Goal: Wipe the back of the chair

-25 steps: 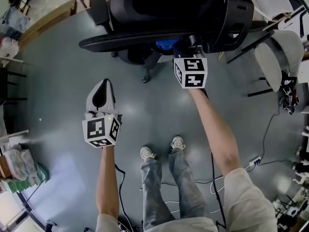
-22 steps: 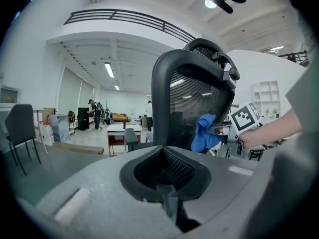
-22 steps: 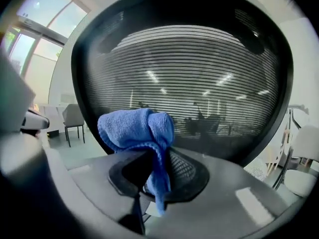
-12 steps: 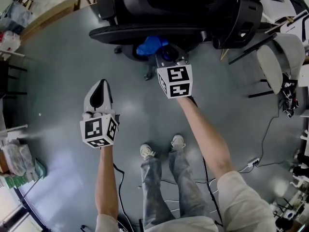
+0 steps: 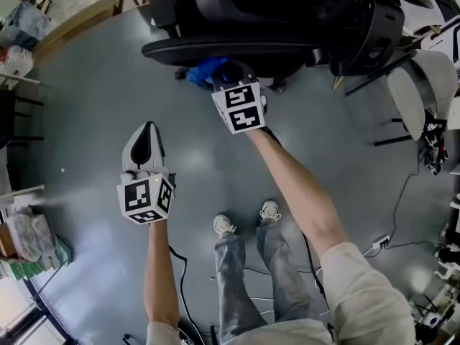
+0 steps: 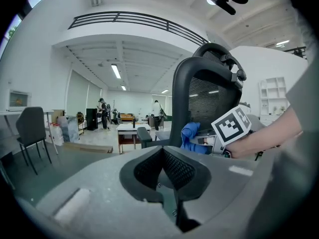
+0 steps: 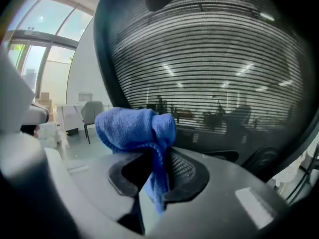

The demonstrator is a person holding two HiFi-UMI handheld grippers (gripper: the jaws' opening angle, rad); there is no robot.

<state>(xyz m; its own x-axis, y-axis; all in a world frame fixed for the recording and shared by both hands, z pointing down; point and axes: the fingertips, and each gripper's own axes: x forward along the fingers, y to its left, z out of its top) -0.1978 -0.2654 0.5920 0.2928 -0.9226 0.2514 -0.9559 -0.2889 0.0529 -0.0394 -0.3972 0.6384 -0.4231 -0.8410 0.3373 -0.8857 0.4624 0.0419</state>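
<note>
A black office chair with a mesh back (image 5: 237,49) (image 7: 209,68) (image 6: 207,108) stands in front of me. My right gripper (image 5: 224,74) (image 7: 155,171) is shut on a bunched blue cloth (image 7: 134,128) (image 5: 203,70) (image 6: 190,136) and holds it close against the lower mesh of the chair's back. My left gripper (image 5: 147,139) (image 6: 162,168) hangs low over the floor to the left, away from the chair, its jaws shut with nothing between them.
Grey floor lies all around. A white chair (image 5: 424,85) and cables (image 5: 402,207) are at the right, a wooden bench (image 5: 72,24) at the upper left, bags (image 5: 29,239) at the left edge. My feet (image 5: 244,221) stand below the grippers.
My right gripper has slid leftwards along the chair's back with the blue cloth. The left gripper has barely moved.
</note>
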